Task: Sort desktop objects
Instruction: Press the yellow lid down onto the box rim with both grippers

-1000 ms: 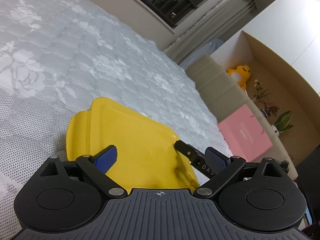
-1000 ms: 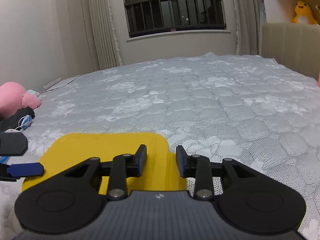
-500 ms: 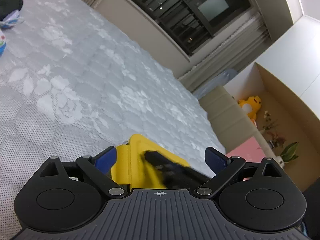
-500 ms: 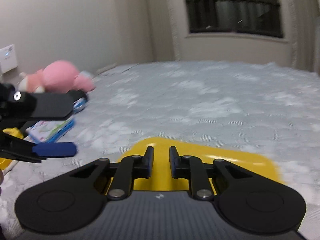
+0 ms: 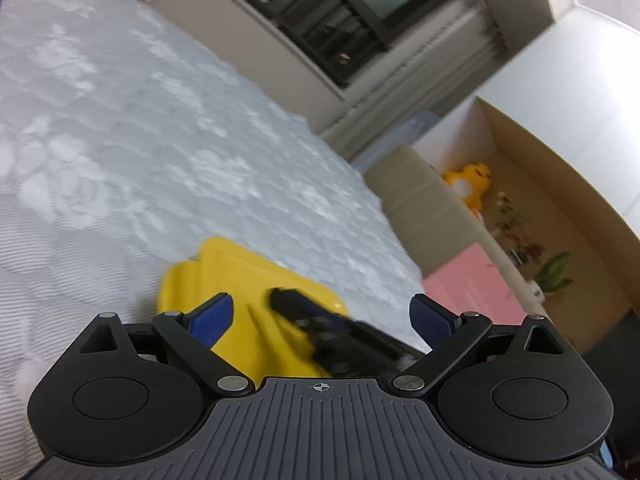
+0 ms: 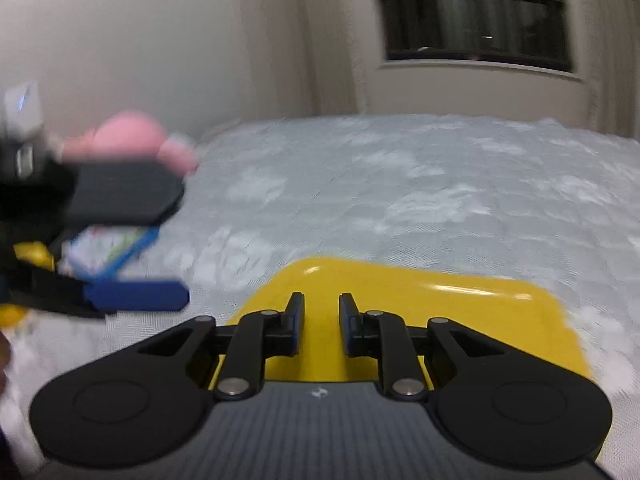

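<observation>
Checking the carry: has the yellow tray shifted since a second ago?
Yes. The yellow tray, clamped in the right gripper, has swung left toward the pink plush, away from the window.

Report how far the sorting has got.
Done: nothing yet; the yellow tray looks empty. In hand: the right gripper, jaws just closed, grips the tray's rim; left gripper open, empty. Left: pink plush and colourful packet on the bed.

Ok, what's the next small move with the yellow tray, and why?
Probably drag the yellow tray toward the pink plush and the blue-edged box. The right gripper has jaws that have just been closing and seem to pinch the tray's near rim, while the left gripper is open and empty, ready to load items.
</observation>
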